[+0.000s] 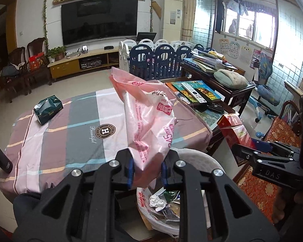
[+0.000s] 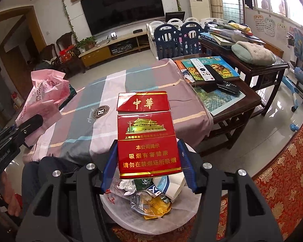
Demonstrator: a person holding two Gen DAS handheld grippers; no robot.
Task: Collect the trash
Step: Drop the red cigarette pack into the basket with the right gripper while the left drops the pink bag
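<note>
My left gripper (image 1: 147, 169) is shut on a crumpled pink plastic bag (image 1: 149, 119), which stands up from between the blue pads. It hangs above a white trash bin (image 1: 194, 155) lined with a bag and holding paper and wrappers. My right gripper (image 2: 147, 165) is shut on a red cigarette carton (image 2: 147, 133), held upright over the same trash bin (image 2: 192, 203). In the right wrist view the pink bag (image 2: 44, 92) and the left gripper's finger show at the left. The right gripper (image 1: 250, 151) appears at the right of the left wrist view with the red carton (image 1: 234, 129).
A table under a striped cloth (image 1: 74, 129) carries a green tissue pack (image 1: 47, 109) and a black bottle (image 1: 0, 157) at its left edge. Books and remote controls (image 2: 210, 70) lie on a dark wooden table to the right. A red patterned rug (image 2: 282, 173) covers the floor beside the bin.
</note>
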